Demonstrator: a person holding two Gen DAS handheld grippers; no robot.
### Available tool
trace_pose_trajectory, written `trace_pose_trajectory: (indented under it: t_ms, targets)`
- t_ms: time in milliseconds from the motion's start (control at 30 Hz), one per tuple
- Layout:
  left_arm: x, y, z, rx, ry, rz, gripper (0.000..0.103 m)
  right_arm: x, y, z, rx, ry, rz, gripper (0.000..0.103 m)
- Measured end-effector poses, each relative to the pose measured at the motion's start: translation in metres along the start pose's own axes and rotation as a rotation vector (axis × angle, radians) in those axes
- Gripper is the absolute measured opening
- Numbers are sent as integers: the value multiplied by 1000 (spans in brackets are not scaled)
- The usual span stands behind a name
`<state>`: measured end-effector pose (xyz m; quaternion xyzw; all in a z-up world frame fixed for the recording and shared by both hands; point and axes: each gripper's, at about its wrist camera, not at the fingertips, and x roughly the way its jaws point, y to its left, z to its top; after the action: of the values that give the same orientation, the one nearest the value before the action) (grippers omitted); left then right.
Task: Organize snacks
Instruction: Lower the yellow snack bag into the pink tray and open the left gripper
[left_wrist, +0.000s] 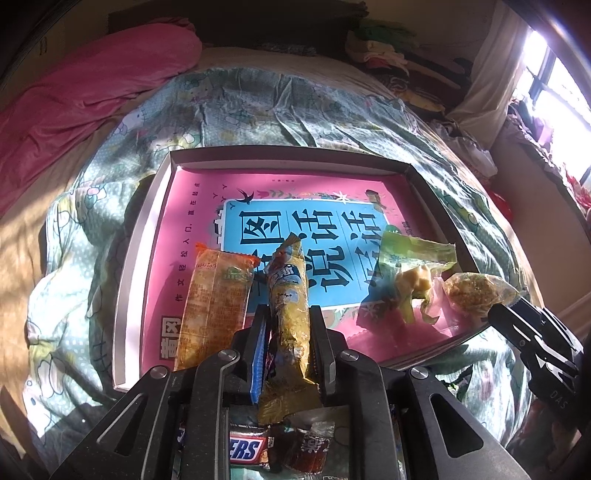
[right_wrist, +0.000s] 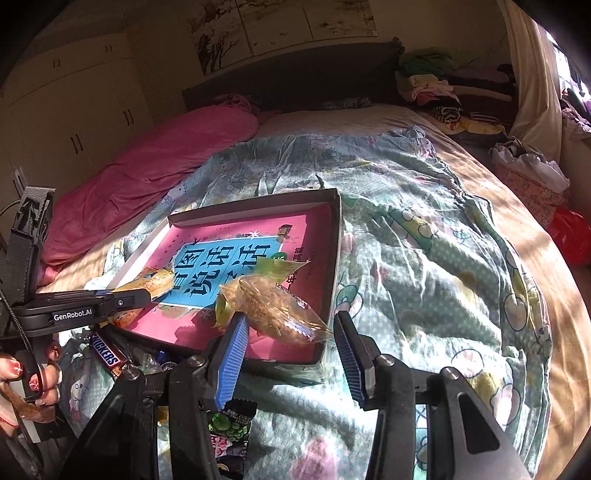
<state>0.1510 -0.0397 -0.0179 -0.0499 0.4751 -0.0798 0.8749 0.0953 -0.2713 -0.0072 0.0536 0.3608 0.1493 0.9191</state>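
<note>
Left tool (left_wrist: 286, 332) clamps yellow snack stick (left_wrist: 288, 306), pointing away.

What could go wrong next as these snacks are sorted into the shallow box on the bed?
1. The left claw pinches the long yellow packet well below its top, so the free end may flop sideways onto the orange packet when released.
2. The clear-wrapped snack sits by the box's near wall, between the open right claw; a nudge could tip it out.
3. The box rests on a rumpled quilt, so it may tilt.
</note>
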Motion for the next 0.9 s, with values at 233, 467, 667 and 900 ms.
trace_pose_trajectory:
  t_ms: [233,467,667,900]
  targets:
    - [3,3,4,-12,0,10,21,6,21,-1,-64,13,59,48]
    - [-3,1,4,-3,-12,6,32,15,25,-6,-49,52,102,48]
    - [-10,-1,6,2,-24,2,44,12,29,-4,-63,33,117,48]
    - [-19,-1,8,-4,-41,-9,49,5,29,-1,-64,-5,120,48]
